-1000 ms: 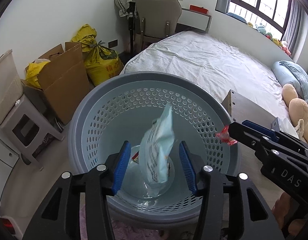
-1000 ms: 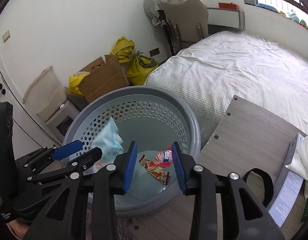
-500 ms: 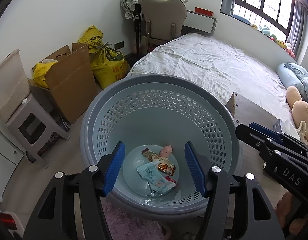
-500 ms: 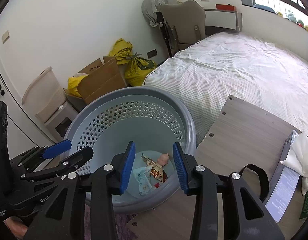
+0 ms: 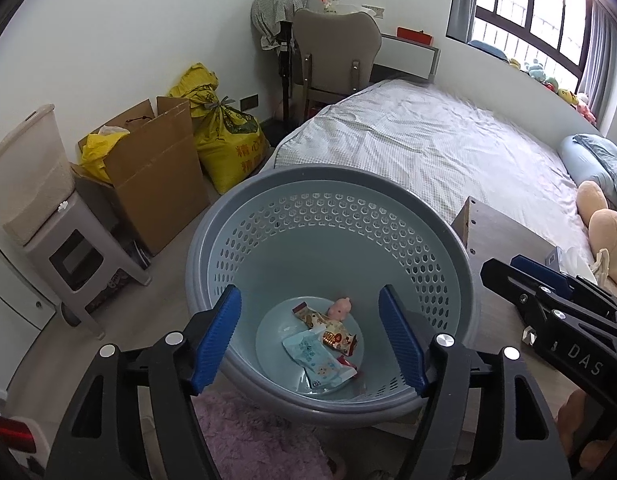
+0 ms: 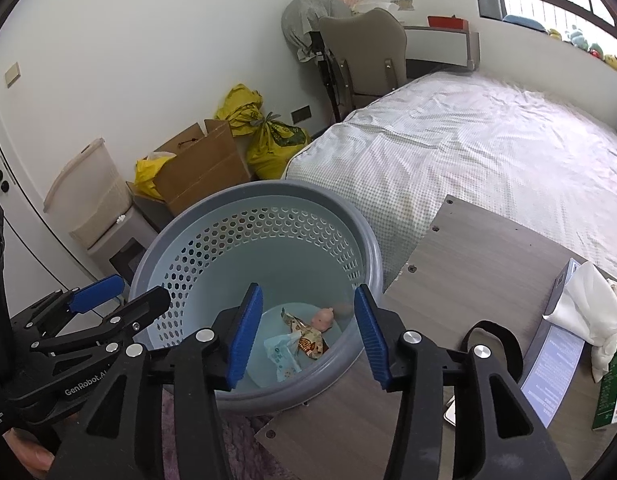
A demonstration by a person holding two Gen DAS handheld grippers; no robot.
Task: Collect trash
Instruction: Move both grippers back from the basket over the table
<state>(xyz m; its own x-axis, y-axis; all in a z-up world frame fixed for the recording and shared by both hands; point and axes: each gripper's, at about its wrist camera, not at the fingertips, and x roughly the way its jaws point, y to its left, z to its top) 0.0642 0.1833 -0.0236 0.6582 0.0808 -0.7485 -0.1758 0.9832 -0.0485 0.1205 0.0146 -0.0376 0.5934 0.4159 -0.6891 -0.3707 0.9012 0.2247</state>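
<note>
A second ago the left gripper had a pale blue packet standing between its pads over the basket; its jaws have just been opening and now stand wide with nothing between them, and the pale blue packet lies flat on the basket floor. The right gripper then carried a small red wrapper at its tips; its jaws too have just been opening, they are released and empty, and a sliver of red wrapper shows at the packet's right edge, mostly covered. Beside these lie a brown patterned wrapper and a small pink doll-like figure, too small to make out further. Both grippers hang over the near rim, so their black frames hide the basket's near wall and part of the purple rug under it. Left of the basket stand a grey stool with a pale bin on top, an open cardboard box and a yellow sack. Far behind are a chair and a fan draped with cloth. To the right lies the bed, and nearer, touching the basket's right side, a wooden board with white cloth at its right end.
</note>
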